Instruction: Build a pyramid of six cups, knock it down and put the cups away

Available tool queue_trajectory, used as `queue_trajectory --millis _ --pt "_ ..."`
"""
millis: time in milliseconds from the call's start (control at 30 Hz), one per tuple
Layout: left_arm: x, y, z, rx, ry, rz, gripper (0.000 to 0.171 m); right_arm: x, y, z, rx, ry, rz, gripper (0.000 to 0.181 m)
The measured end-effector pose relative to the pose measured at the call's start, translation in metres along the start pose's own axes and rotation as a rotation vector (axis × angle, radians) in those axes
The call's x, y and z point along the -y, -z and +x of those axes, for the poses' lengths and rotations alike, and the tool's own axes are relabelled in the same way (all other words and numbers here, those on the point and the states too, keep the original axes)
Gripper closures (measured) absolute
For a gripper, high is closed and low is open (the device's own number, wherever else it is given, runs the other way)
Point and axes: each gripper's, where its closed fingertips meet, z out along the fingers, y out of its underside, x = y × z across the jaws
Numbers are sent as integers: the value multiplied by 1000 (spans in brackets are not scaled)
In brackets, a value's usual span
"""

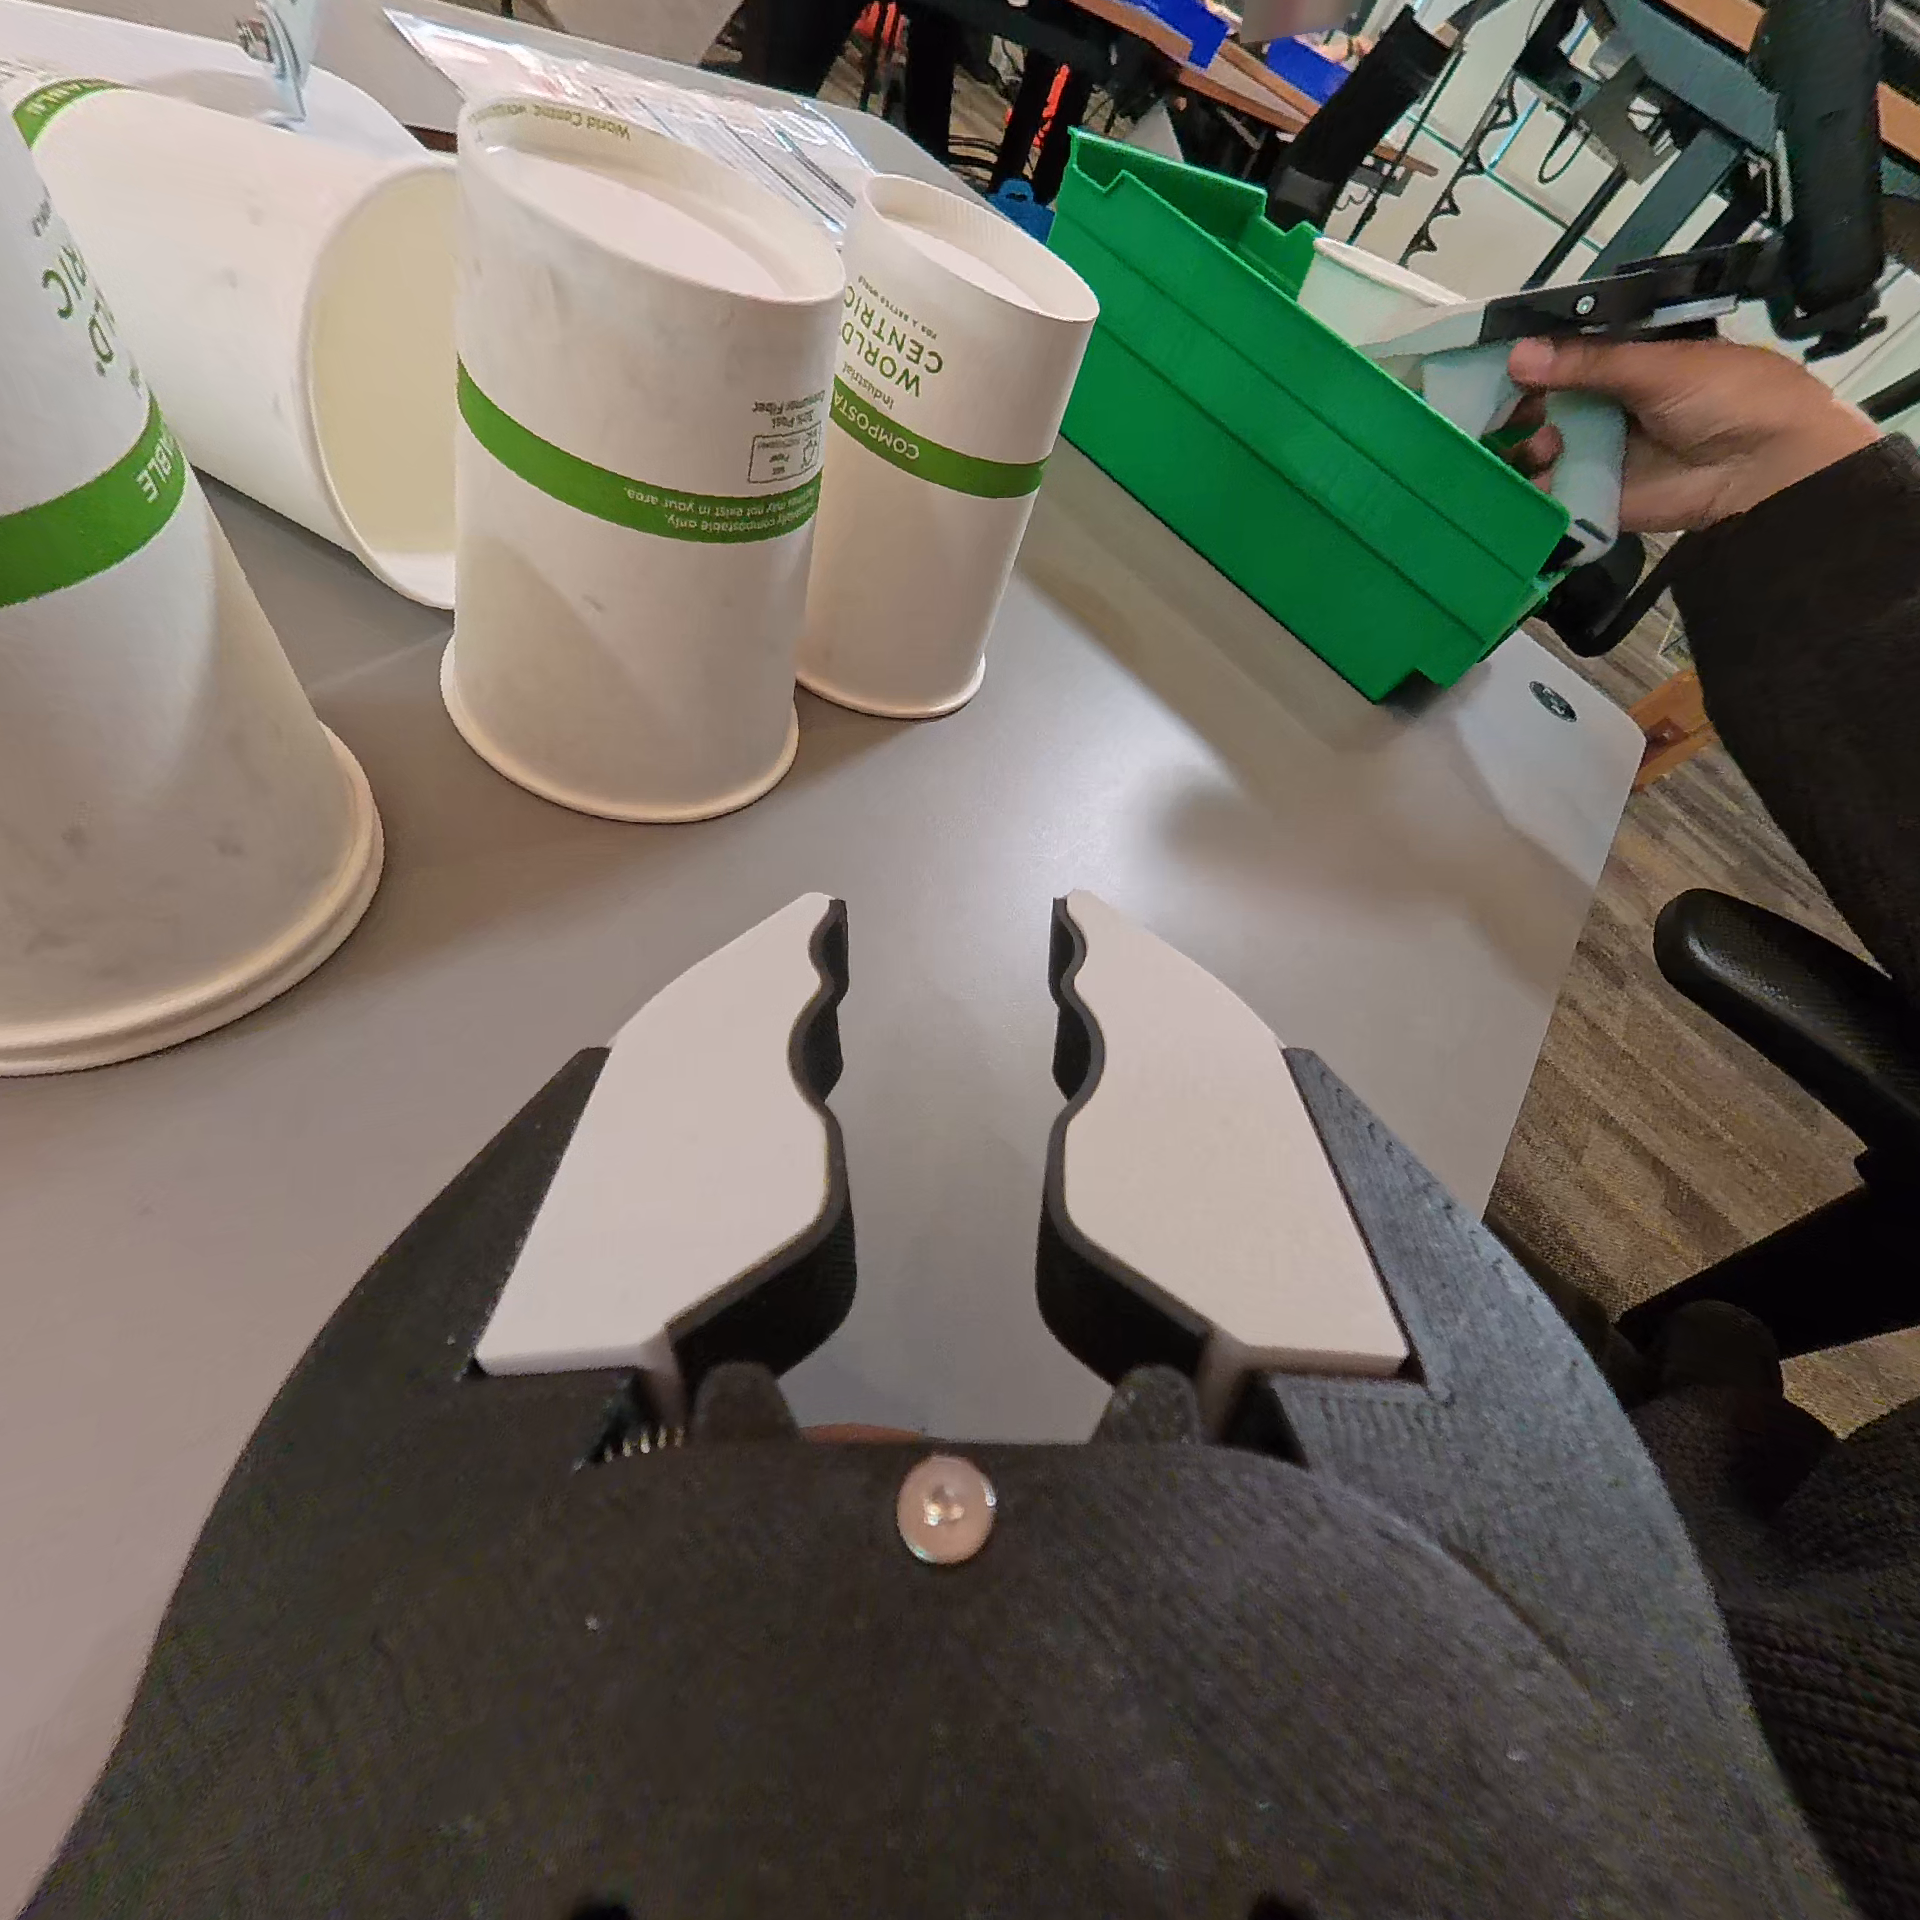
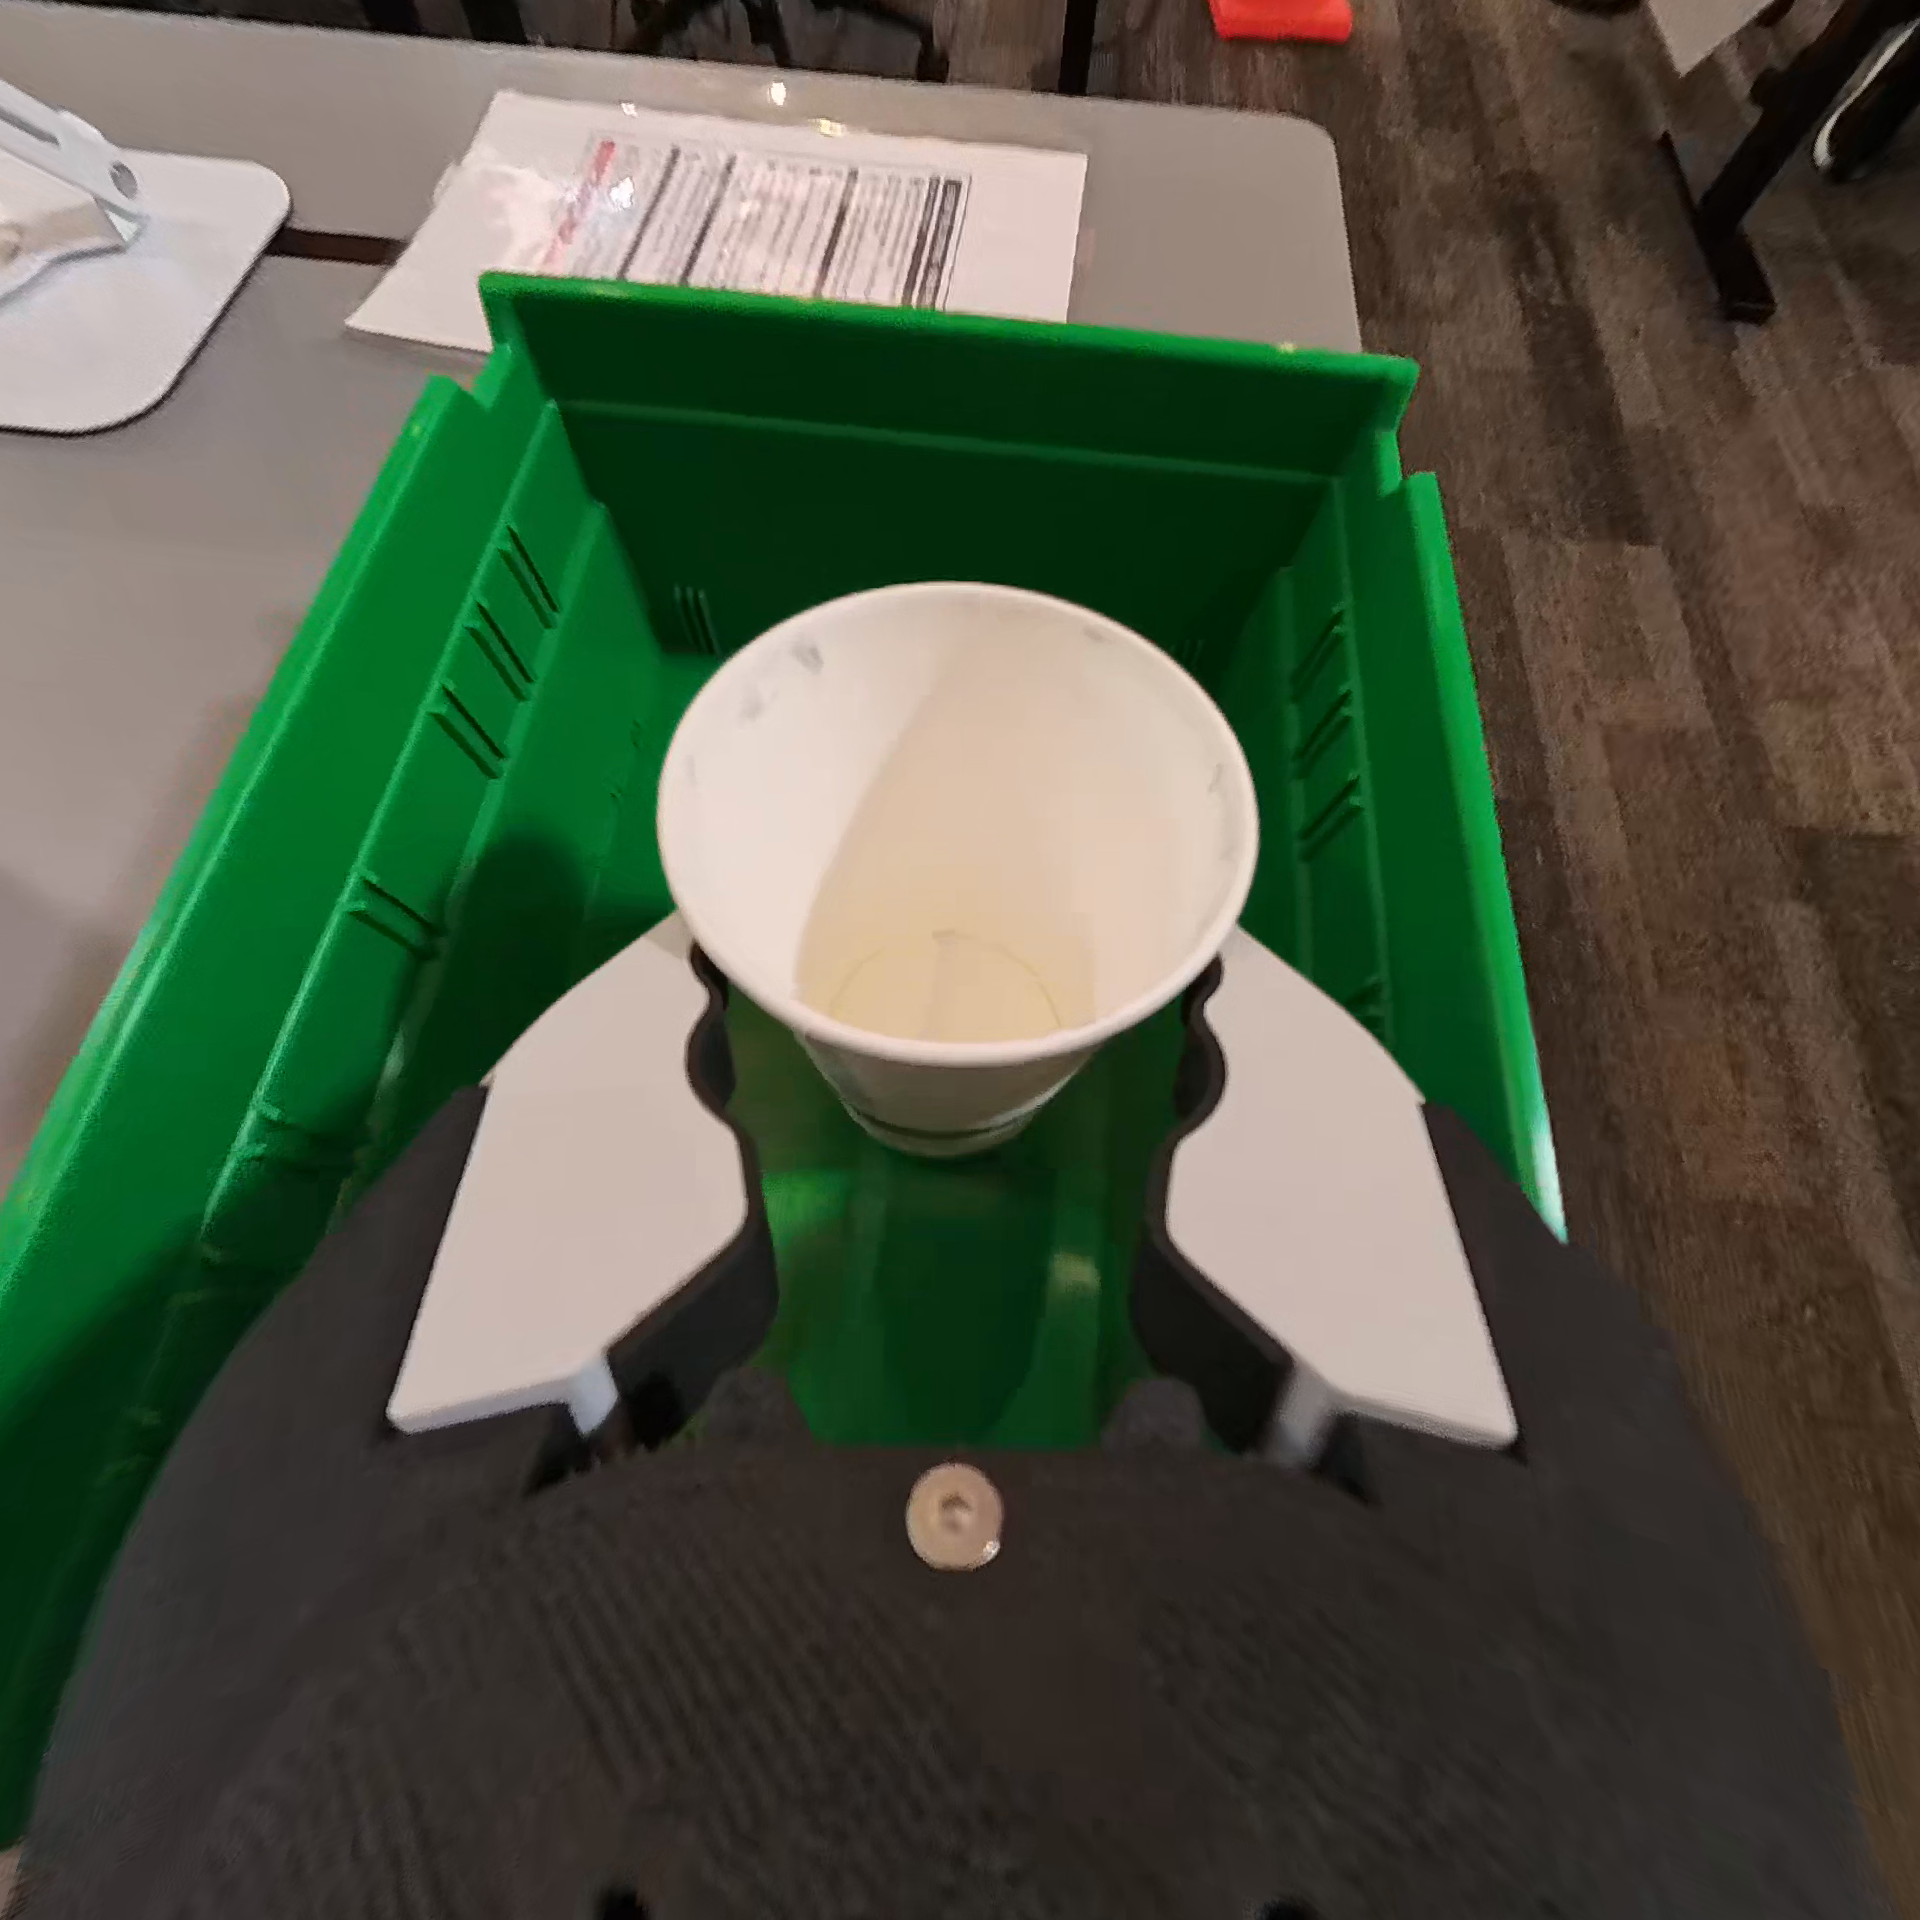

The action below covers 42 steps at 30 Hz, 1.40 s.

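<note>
White paper cups with green bands and green printed lettering crowd the 10 to 12 o'clock part of the left wrist view. The middle cup (image 1: 634, 468) and a smaller cup (image 1: 935, 457) stand upside down and touch each other. A larger upside-down cup (image 1: 135, 665) fills the 9 o'clock edge, and another cup (image 1: 281, 312) lies on its side behind them. The left hand-held gripper (image 1: 948, 935) hangs over bare grey tabletop (image 1: 1039, 810), fingers spread apart with nothing between them, near the cups but not touching them.

At 2 o'clock a green plastic bin (image 1: 1278, 447) sits near the tabletop's right edge. A person's hand (image 1: 1683, 436) in a dark sleeve holds the other tool above it. Wood-look flooring (image 1: 1662, 1060) and a black office chair (image 1: 1787, 997) lie beyond that edge.

In the right wrist view, the right hand-held gripper (image 2: 956, 987) reaches into the green plastic bin (image 2: 343, 831). An upright open paper cup (image 2: 956, 821) sits between its spread fingers; whether they press it is unclear. A printed sheet in a clear sleeve (image 2: 748, 208) lies behind the bin at 12 o'clock. A white stand base (image 2: 114, 281) is at 10 o'clock, with open tabletop between. The bin's right wall runs along the tabletop edge, beside flooring (image 2: 1683, 727).
</note>
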Motion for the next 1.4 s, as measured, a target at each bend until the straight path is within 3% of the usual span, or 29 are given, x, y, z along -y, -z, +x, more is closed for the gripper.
queue_trajectory --millis 367,1400 --pt "0 0 0 5 -11 -1 134 -33 -7 -7 58 2 -173 100" --pt "0 0 -1 3 -7 -6 134 -33 -8 -15 77 31 -179 106"
